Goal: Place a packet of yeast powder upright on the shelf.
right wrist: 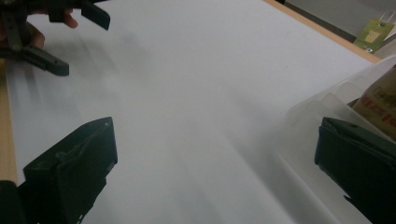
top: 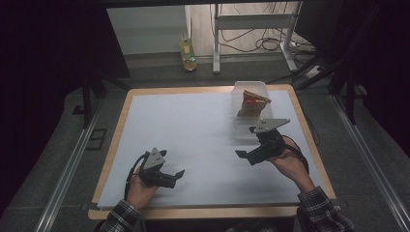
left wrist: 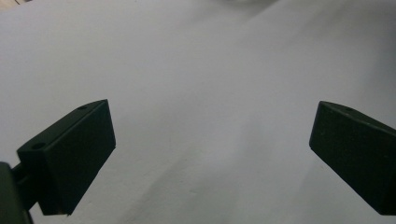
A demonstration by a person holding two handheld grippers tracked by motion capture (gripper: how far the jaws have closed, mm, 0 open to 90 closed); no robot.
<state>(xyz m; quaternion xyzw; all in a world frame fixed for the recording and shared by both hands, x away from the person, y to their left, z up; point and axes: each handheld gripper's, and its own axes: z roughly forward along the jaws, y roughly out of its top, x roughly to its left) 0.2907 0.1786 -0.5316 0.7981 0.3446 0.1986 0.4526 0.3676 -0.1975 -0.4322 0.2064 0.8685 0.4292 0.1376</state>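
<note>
Grippers are both gaping, gripping nothing: left gripper (top: pixel 175 174) is hovering over near white sheet (top: pixel 193 125), right gripper (top: pixel 246 142) just beside clear container (top: pixel 241 89) holding brown packet (top: pixel 253 102) at far right

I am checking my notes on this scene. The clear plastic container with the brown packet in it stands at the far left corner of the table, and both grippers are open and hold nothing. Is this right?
Not quite. The clear plastic container with the brown packet stands at the far right corner of the table, as the high view shows. The rest holds: the left gripper and the right gripper are open and hold nothing.
</note>
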